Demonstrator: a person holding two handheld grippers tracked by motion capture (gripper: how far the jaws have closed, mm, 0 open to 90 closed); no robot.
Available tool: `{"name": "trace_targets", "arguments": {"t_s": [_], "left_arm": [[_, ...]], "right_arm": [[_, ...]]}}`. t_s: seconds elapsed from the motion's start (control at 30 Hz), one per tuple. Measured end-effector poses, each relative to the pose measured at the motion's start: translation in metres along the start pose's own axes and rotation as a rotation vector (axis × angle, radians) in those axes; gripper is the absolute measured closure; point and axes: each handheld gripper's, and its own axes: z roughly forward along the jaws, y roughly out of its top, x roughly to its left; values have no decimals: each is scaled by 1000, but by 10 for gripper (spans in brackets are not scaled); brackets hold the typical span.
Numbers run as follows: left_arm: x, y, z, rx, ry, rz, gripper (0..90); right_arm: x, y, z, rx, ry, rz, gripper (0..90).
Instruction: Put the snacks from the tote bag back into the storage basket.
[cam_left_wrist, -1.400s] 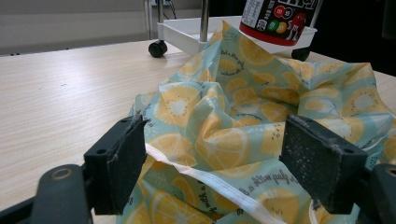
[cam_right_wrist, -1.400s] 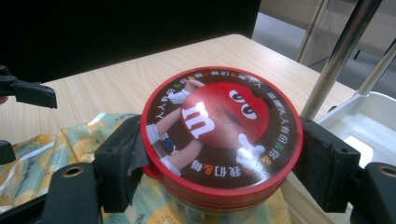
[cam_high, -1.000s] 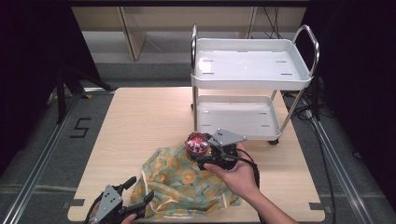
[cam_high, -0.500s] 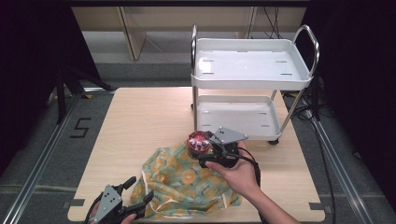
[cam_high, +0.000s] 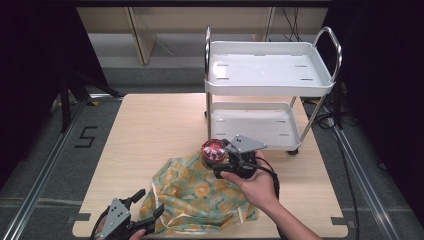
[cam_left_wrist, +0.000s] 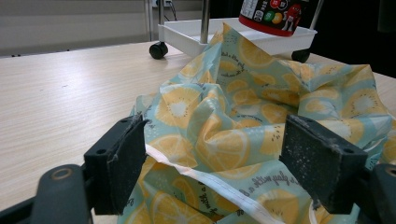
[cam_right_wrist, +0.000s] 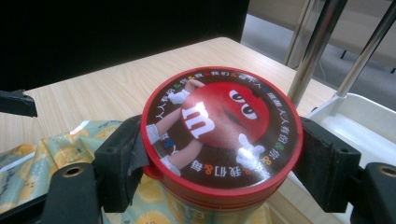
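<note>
Right fingers: black pads (cam_right_wrist: 120, 163) of the right gripper (cam_right_wrist: 219, 161) are clamping the round red-lidded candy tub (cam_right_wrist: 222, 133) from both sides, pressing just under the lid rim.
Left fingers: pads (cam_left_wrist: 119, 163) of the left gripper (cam_left_wrist: 219, 161) are standing wide apart, gripping nothing, with the yellow-and-teal lemon-print plastic bag (cam_left_wrist: 243, 140) bunching up between them.
Tub looks: glossy red lid with a cartoon candy character and a ring of small coloured lettering around it; dark label with coloured candies is showing on the side in the left gripper view (cam_left_wrist: 274, 14).
Tub location: it's hanging up off the table in the right gripper (cam_high: 225, 156), over the far edge of the bag (cam_high: 200, 192), near the cart's lower shelf.
Bag: lying crumpled on the light wooden table (cam_high: 150, 130), white seam running along its near edge, left gripper (cam_high: 145, 212) sitting at its near left corner.
Around: white two-shelf metal cart (cam_high: 270, 75) with chrome posts is standing at the table's far right, wheels on the tabletop.
In the way: the cart's chrome post (cam_right_wrist: 313, 51) is rising right behind the tub.
</note>
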Motion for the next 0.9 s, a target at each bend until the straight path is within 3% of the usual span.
{"name": "trace_targets", "arguments": {"t_s": [0.2,0.27,0.33,0.47,0.83,0.87,0.9], "left_arm": [[0,0,0,-1,-1,0,215],[0,0,0,0,-1,0,215],[0,0,0,-1,-1,0,215],[0,0,0,-1,0,0,215],[0,0,0,-5,0,-1,215],[0,0,0,-4,0,-2,215],[0,0,0,-3,1,-1,215]], "right_arm": [[-3,0,0,-11,-13,-7,261],[-1,-1,-1,5,-13,35,261],[-1,-1,-2,5,-16,36,261],[-4,0,-2,2,-3,9,261],[-9,0,-3,-5,-25,9,261],[-8,1,-3,-1,-8,50,261],[-9,1,-3,-2,-15,21,261]]}}
